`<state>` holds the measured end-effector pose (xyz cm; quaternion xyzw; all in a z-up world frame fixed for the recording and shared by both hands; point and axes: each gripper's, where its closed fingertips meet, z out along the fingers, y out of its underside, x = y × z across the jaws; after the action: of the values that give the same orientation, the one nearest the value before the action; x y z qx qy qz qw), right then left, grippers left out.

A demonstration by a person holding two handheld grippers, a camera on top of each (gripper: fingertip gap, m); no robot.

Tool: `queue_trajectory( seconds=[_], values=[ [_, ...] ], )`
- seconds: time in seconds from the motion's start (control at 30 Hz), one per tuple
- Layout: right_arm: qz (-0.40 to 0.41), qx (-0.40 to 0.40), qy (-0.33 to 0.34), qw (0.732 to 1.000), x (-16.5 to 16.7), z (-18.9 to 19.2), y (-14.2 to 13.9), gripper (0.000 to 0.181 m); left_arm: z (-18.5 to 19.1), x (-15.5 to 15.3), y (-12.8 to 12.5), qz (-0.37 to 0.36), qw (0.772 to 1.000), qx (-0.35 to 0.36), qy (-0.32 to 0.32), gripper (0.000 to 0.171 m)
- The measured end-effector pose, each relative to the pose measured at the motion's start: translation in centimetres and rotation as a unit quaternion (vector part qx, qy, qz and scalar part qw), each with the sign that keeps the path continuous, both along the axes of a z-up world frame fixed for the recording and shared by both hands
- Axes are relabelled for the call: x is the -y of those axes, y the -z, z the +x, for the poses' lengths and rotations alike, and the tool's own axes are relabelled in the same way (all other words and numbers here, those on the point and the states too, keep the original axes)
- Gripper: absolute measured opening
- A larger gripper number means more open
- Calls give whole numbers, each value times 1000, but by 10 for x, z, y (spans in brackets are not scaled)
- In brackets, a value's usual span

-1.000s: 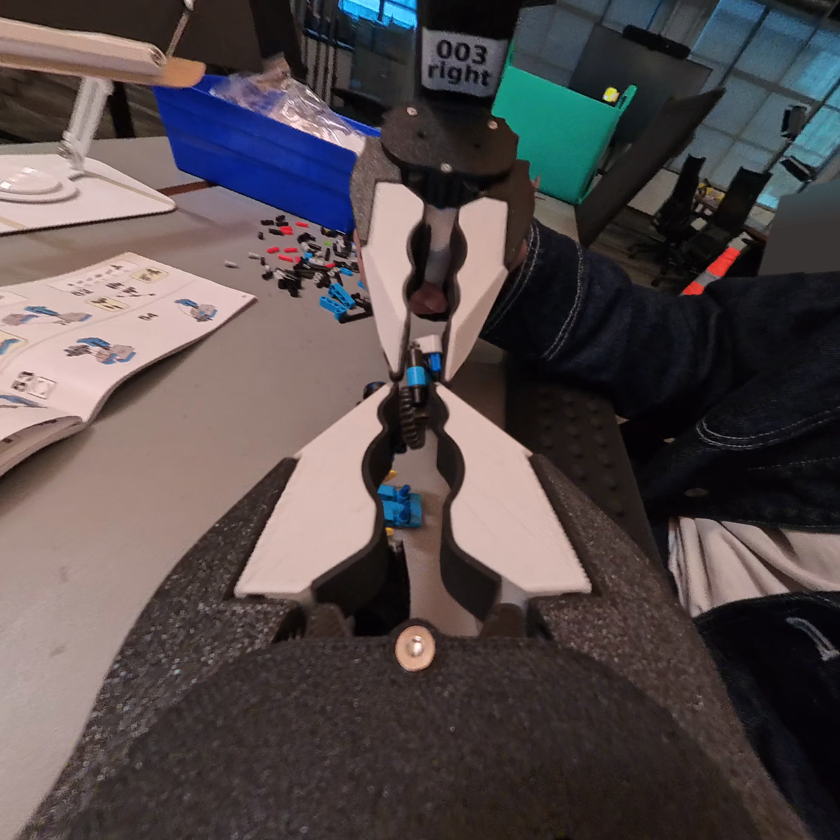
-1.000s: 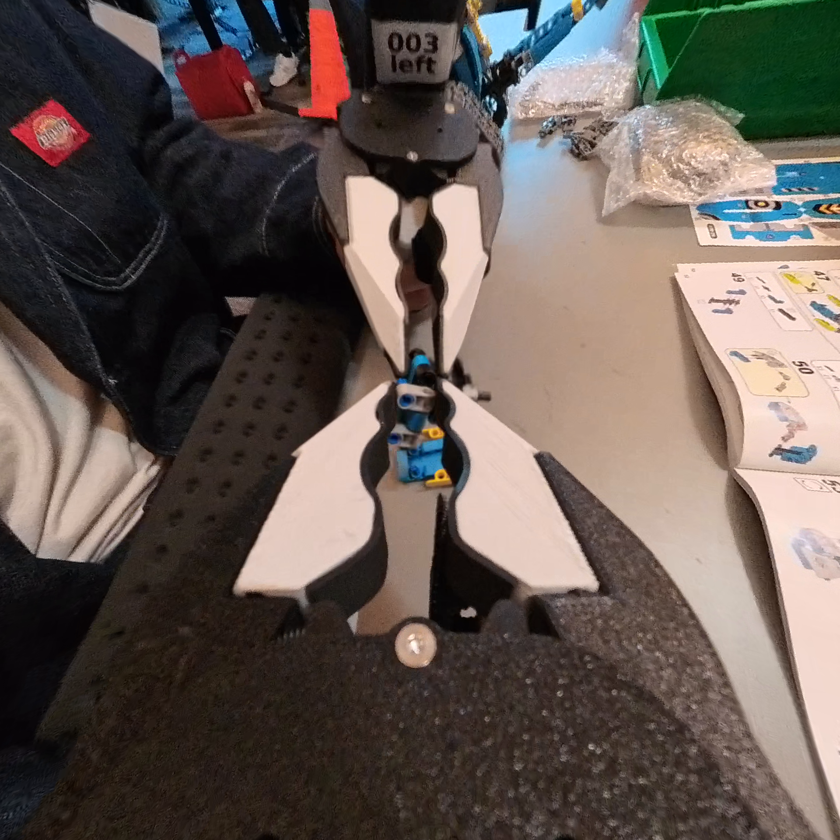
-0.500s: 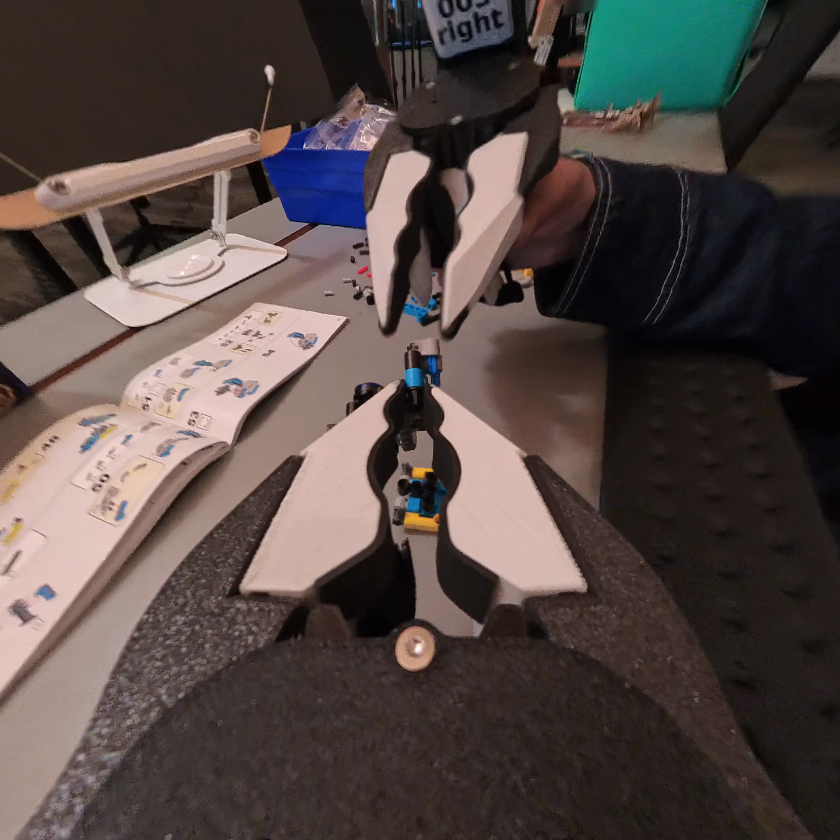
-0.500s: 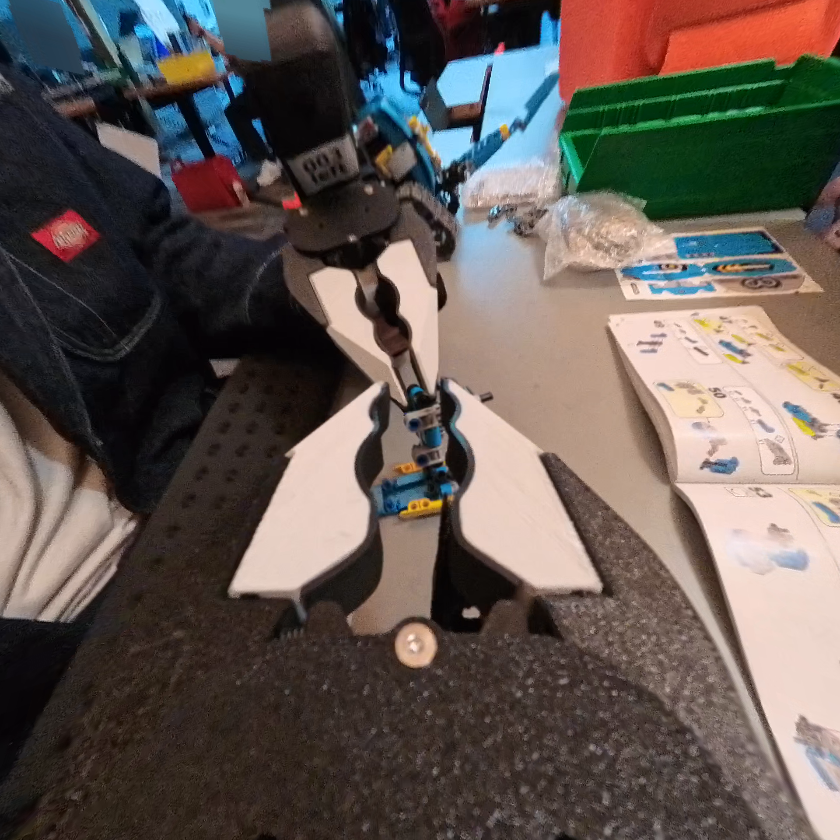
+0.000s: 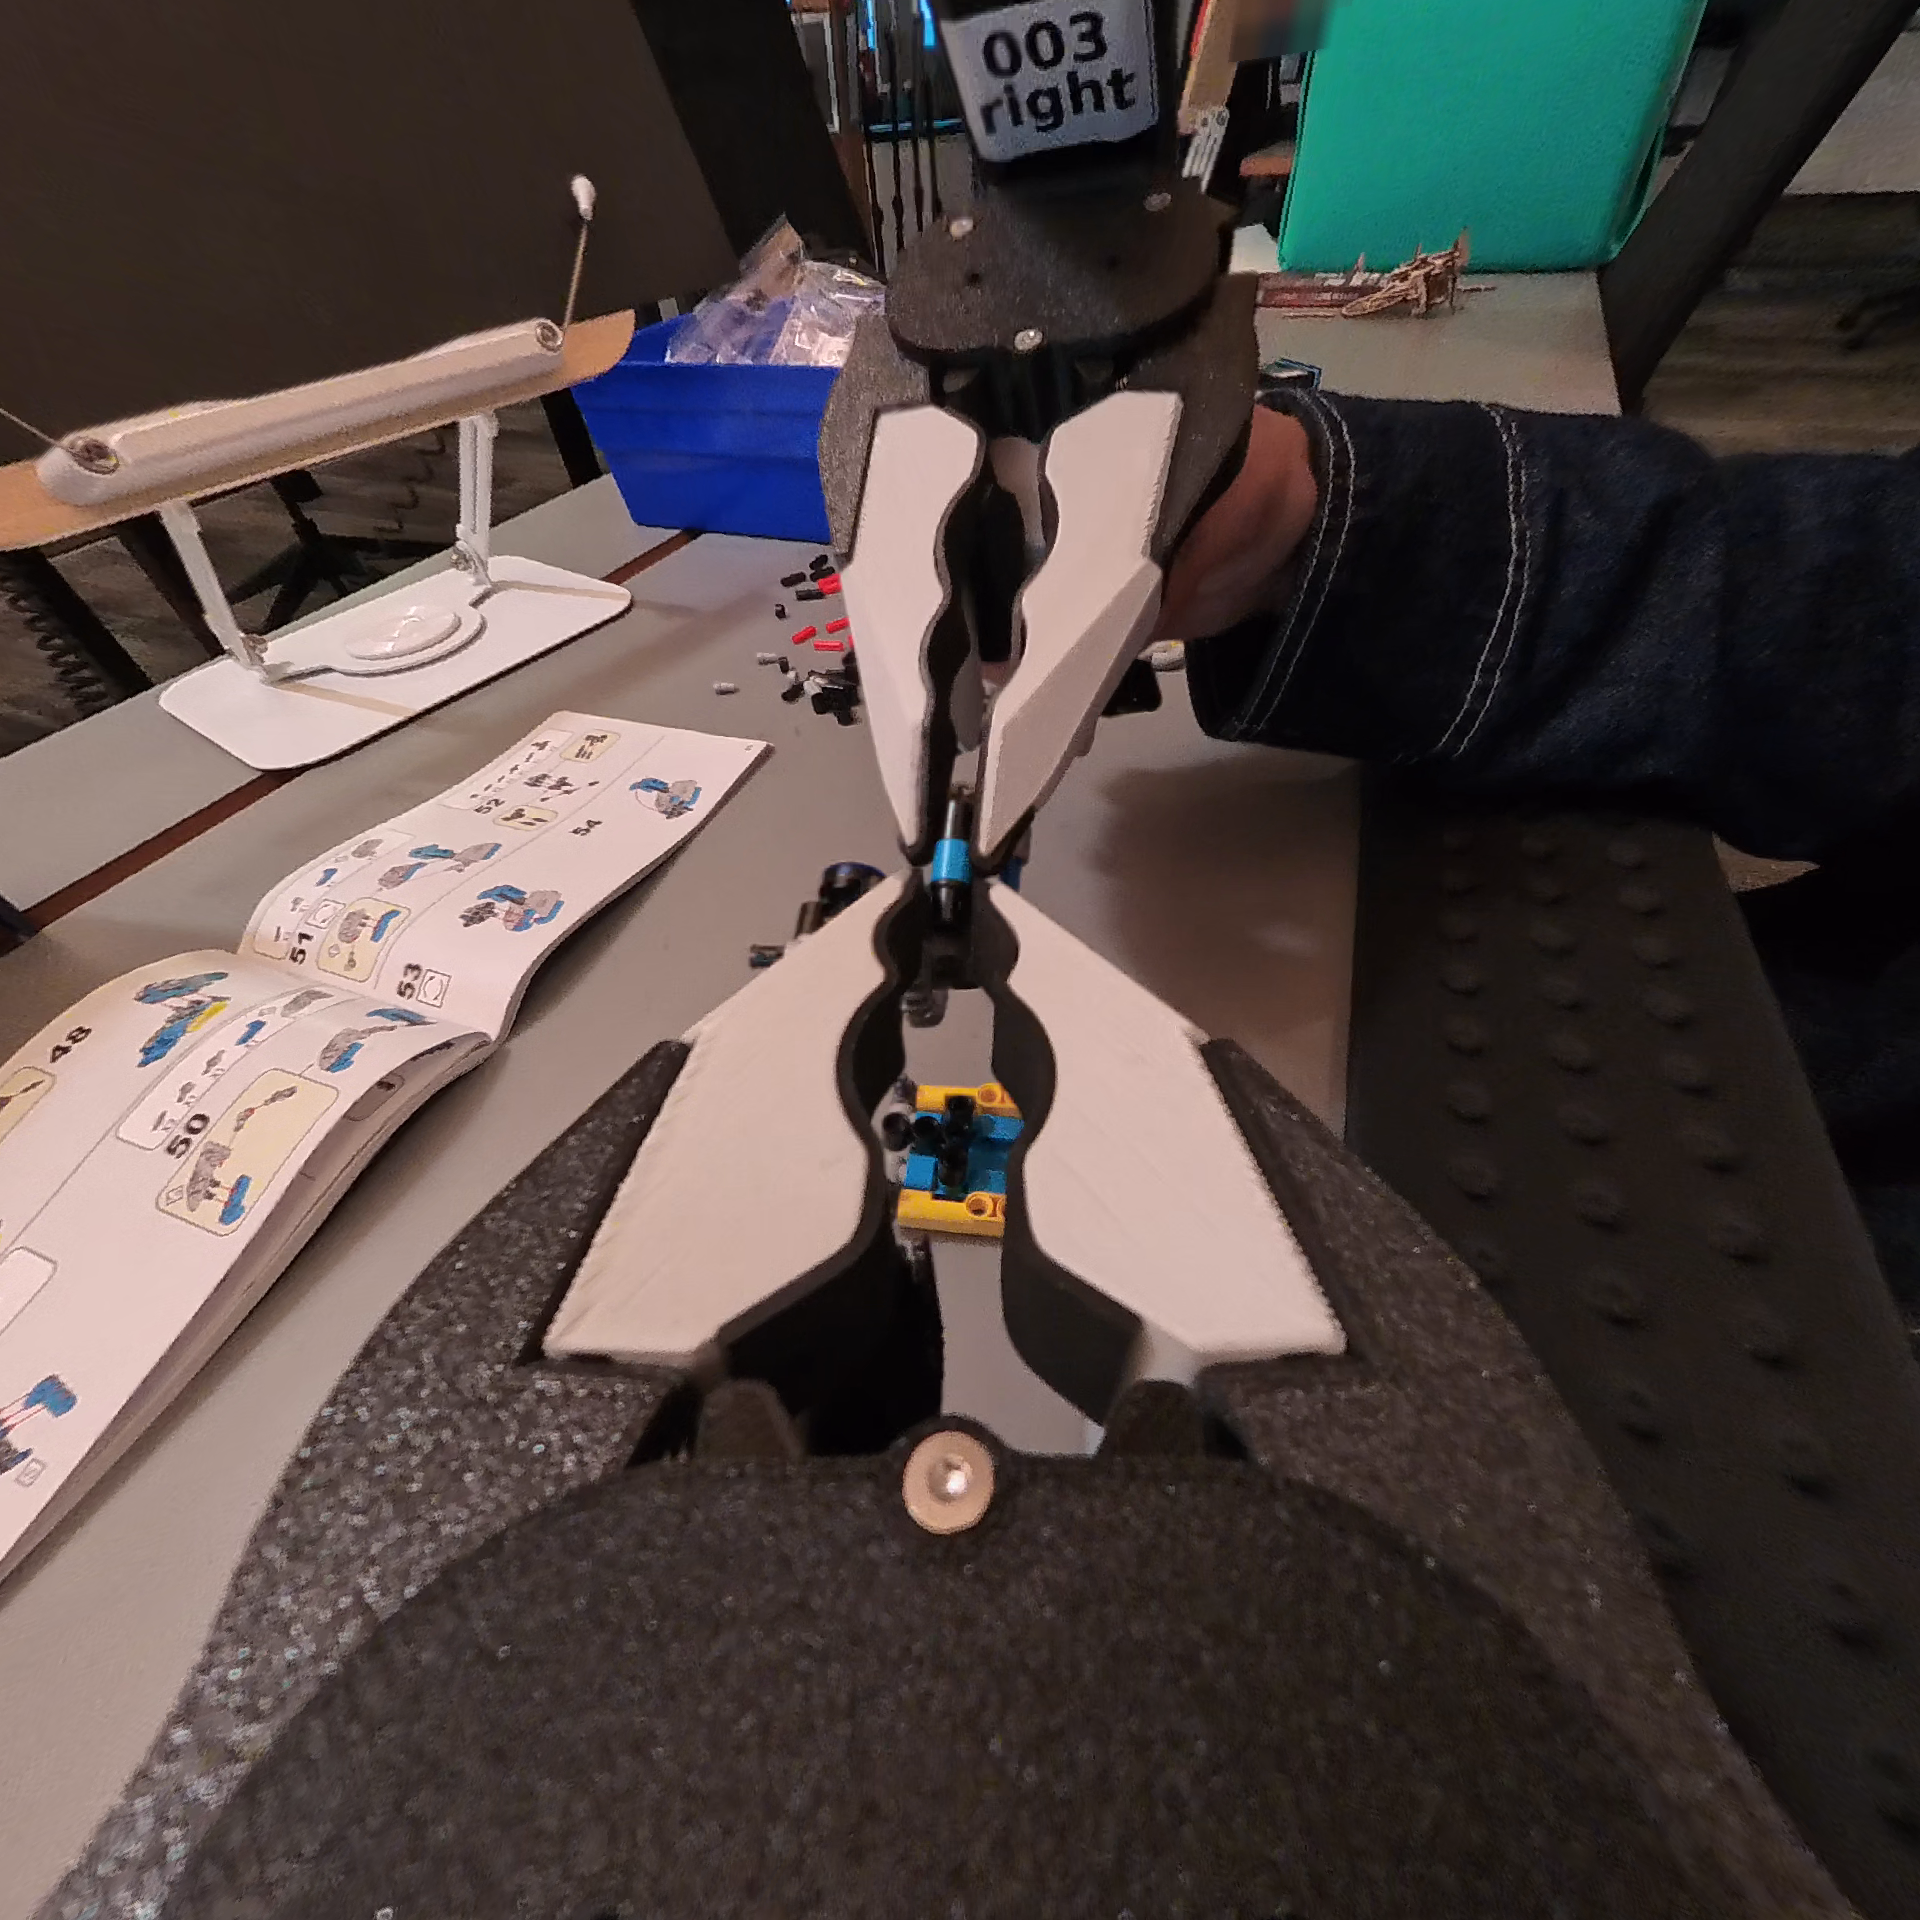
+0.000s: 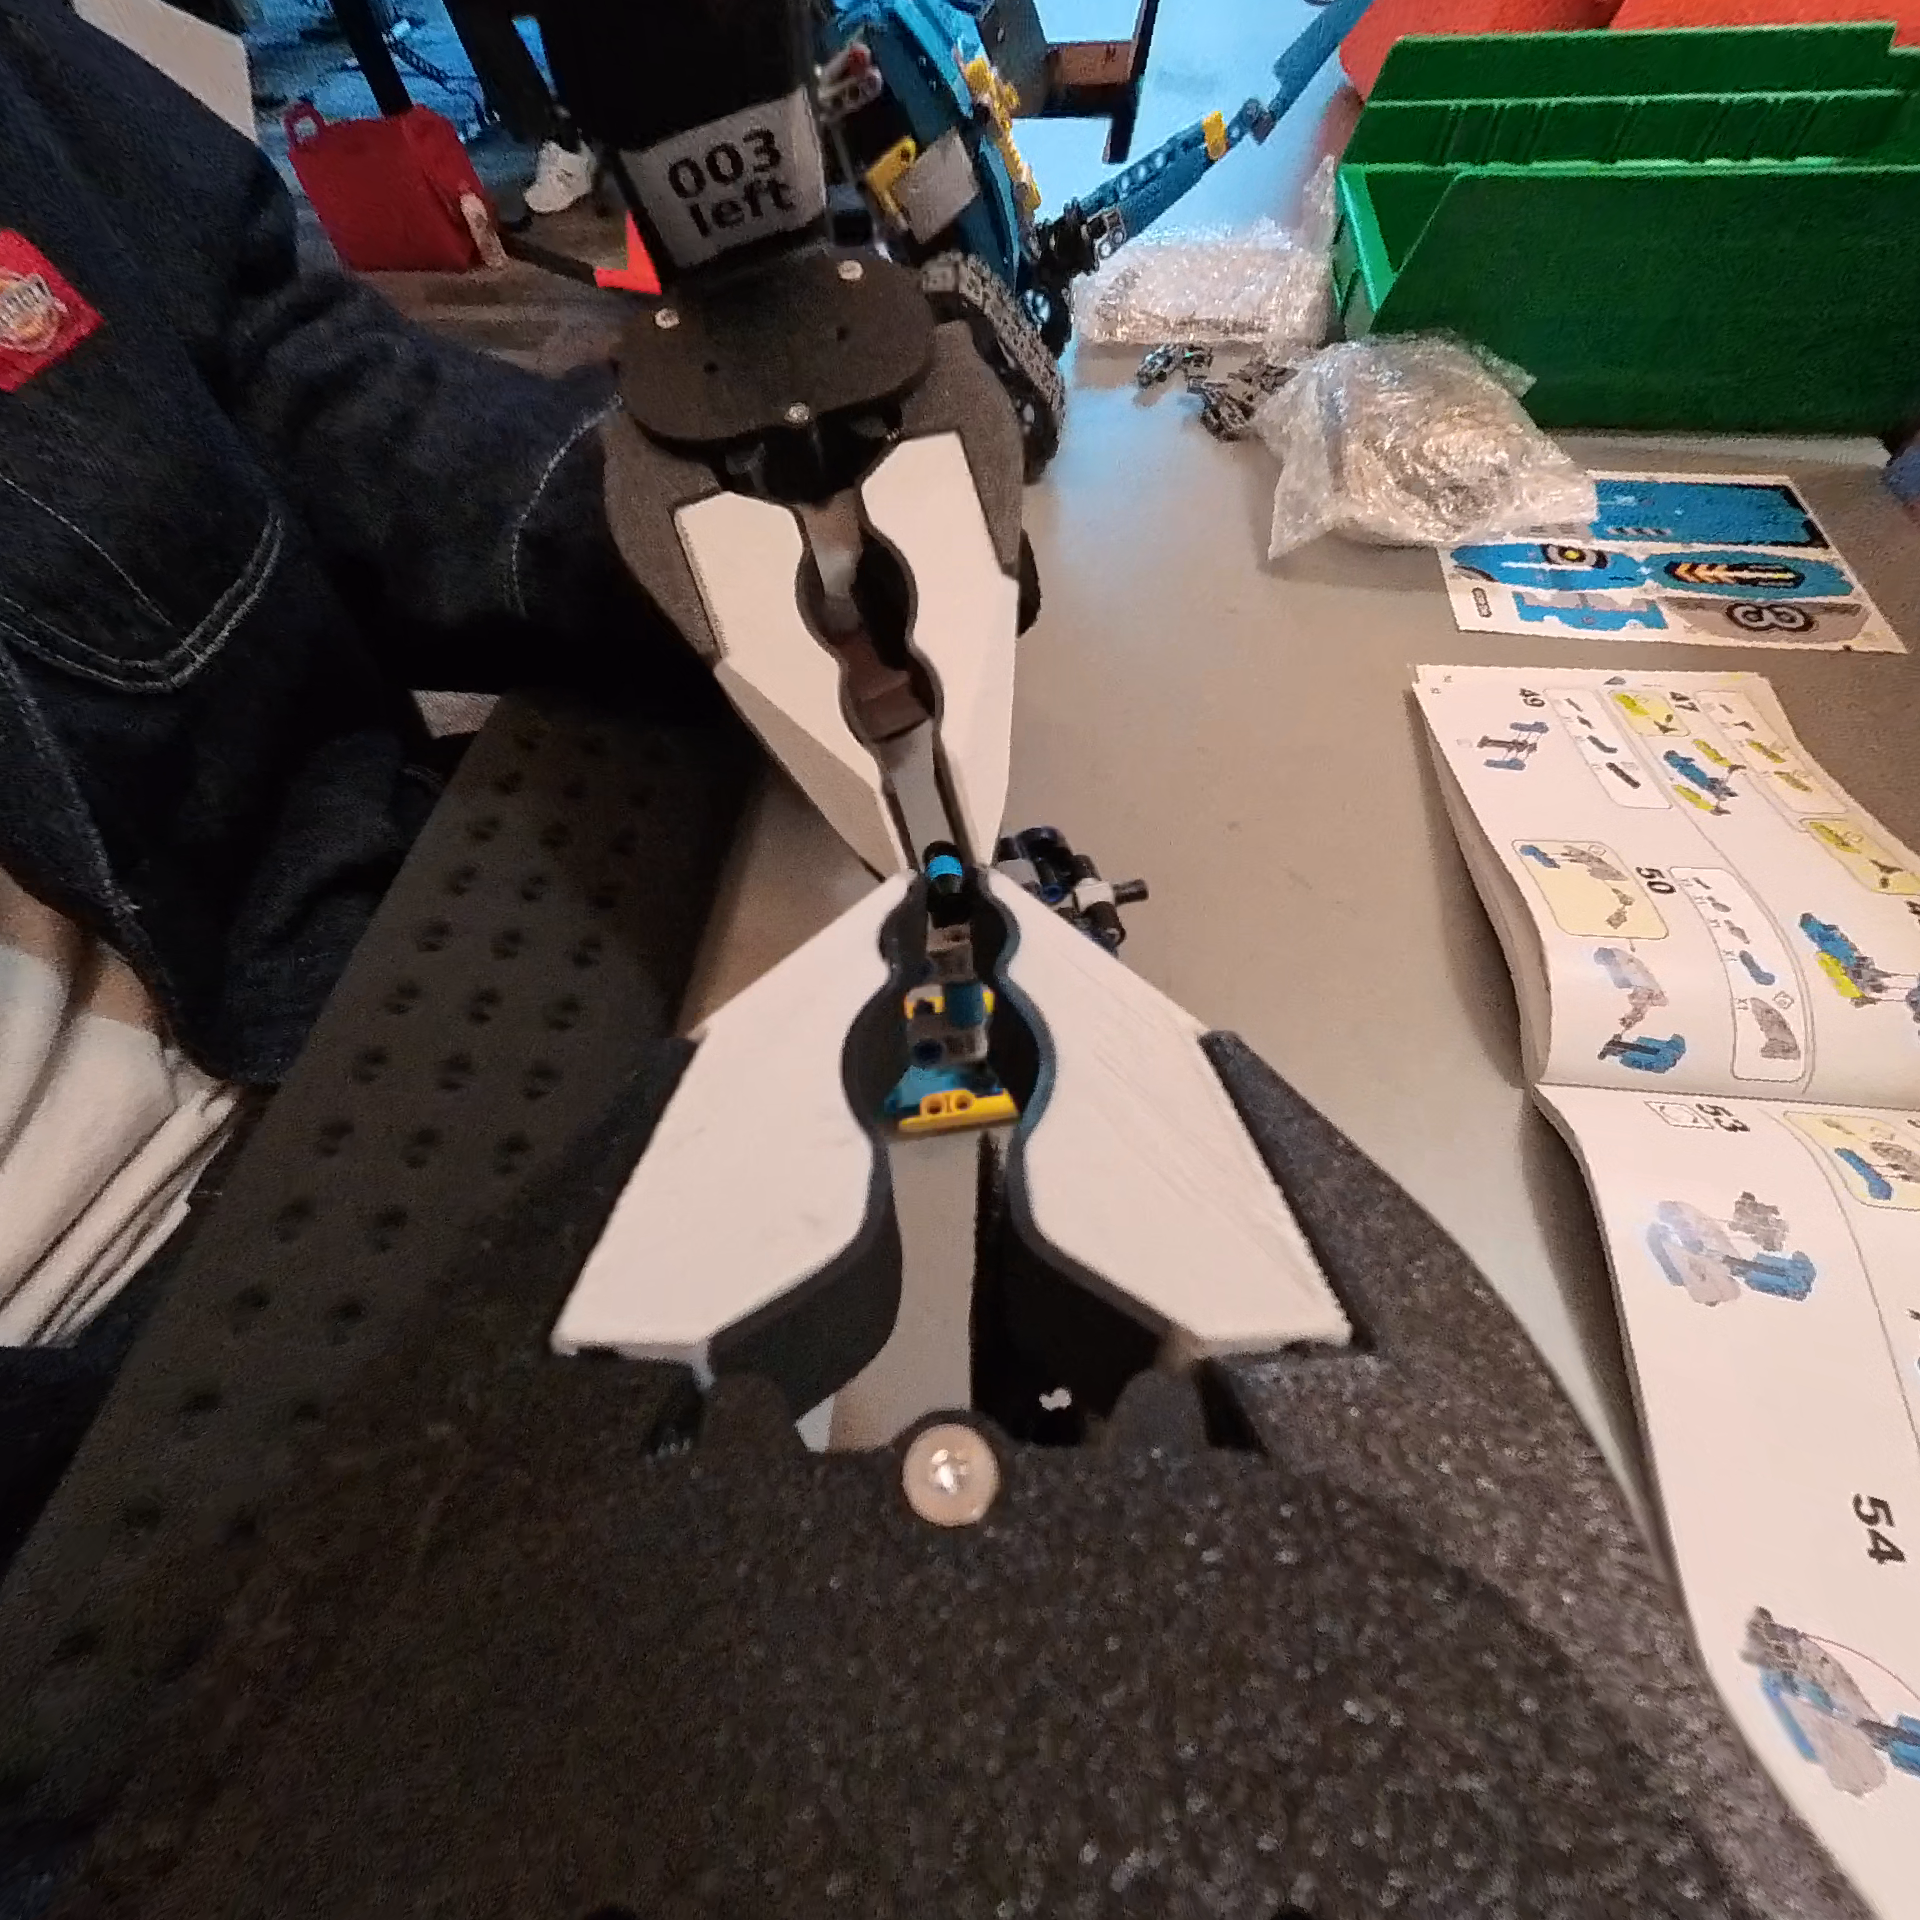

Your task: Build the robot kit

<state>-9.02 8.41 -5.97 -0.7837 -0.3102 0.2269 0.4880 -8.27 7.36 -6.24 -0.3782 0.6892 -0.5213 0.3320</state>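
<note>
Grey table point(image 5: 260, 1299) with one black studded mat point(image 5: 1558, 1143) along the person's side, one open instruction booklet point(image 5: 343, 966), one blue bin point(image 5: 717, 447), one green bin point(image 6: 1662, 260), one white stand point(image 5: 395, 655), one clear bag of parts point(image 6: 1413, 447), one sticker sheet point(image 6: 1662, 582). Two grippers meet tip to tip over the table edge. Left gripper point(image 5: 948, 902) jaws closed on small brick assembly point(image 5: 951, 1153), its blue-and-black axle end point(image 5: 949, 862) poking out past the tips. Right gripper point(image 5: 948, 831) jaws nearly together around that axle end; actual pinch contact hard to tell. Loose red and black pins point(image 5: 821, 644) scattered behind, too small to count. Assembly's middle hidden by jaw pads.
</note>
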Motion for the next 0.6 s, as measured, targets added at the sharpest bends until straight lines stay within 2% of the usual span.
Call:
queue_trajectory(
  seconds=[0.13,0.27,0.43,0.5,0.6],
  values=[
    [-14,-32,-4,999,1,0,2,6,-2,0,0,-5,1000,-5,7,7],
    [-16,-25,0,1000,-2,0,10,8,-2,-2,7,-4,1000,-29,0,5],
    [-4,-17,8,1000,-3,1,3,7,0,-4,1,-17,1000,-18,-8,6],
    [-9,-60,-6,998,2,0,-5,6,-2,-1,-8,-26,1000,4,0,7],
    [-5,-80,-4,997,5,5,-9,6,-5,-1,-14,-38,999,16,7,3]
  ],
)
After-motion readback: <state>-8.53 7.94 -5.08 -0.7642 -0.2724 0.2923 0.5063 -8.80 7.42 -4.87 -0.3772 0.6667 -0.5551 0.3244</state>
